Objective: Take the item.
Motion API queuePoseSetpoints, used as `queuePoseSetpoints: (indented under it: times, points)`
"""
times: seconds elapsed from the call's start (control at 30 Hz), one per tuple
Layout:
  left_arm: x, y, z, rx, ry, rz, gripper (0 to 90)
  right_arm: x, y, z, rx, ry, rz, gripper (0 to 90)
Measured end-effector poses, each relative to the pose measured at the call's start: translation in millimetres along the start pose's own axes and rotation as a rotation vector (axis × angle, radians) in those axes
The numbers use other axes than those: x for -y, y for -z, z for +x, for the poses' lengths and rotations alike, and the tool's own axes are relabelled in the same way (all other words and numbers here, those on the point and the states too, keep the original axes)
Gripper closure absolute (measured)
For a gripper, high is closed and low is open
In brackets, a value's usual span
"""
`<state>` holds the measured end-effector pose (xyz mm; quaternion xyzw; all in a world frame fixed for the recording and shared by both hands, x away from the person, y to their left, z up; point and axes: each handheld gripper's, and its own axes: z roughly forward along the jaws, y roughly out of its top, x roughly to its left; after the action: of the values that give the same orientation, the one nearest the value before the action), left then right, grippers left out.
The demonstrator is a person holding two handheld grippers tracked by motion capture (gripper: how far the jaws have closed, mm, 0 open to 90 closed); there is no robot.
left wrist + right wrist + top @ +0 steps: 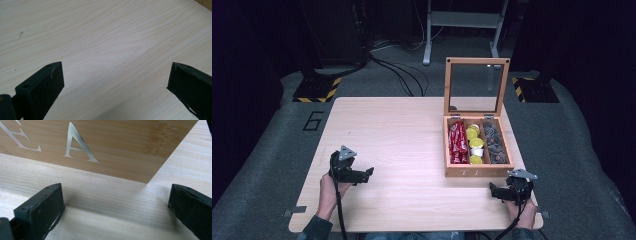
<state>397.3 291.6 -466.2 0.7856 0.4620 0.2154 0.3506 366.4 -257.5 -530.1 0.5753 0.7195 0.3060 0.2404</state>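
The left hand-held gripper (368,173) rests on the pale wooden counter (402,130) near its front left, jaws wide apart and empty. To the right stands the open wooden tea box with a glass lid (477,172), holding red sachets (457,142), yellow-lidded cups (475,144) and grey pods (495,143). Just before the box's front right corner, the right hand-held gripper (493,190) rests with jaws apart, empty.

1. Left gripper (371,172): black body, grey three-cornered plate on top, black cable trailing back.
2. Right gripper (492,188): same build (grey plate, black cable).
3. Jaws: black blocky pads, small screw holes, scuffed edges.
4. Dark sleeve (314,230) at left wrist.
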Motion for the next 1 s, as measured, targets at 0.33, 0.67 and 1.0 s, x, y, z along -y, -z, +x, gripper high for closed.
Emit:
queuePoseSetpoints:
  times: [0.33,0.67,1.0]
  points:
    - [-18.0,-10.7,-11.5,0.059,-0.018,-0.014,0.8,0.0,-0.1,-0.2,0.002,-0.002,0.000,0.0]
    - [-41.2,-19.5,-28.6,0.093,-0.063,-0.027,1.0,0.0,-0.1,-0.2,0.002,-0.002,-0.001,0.0]
    - [-62.7,-31.2,-43.8,0.157,-0.064,-0.046,1.6,0.0,-0.1,-0.1,0.004,-0.002,-0.001,0.0]
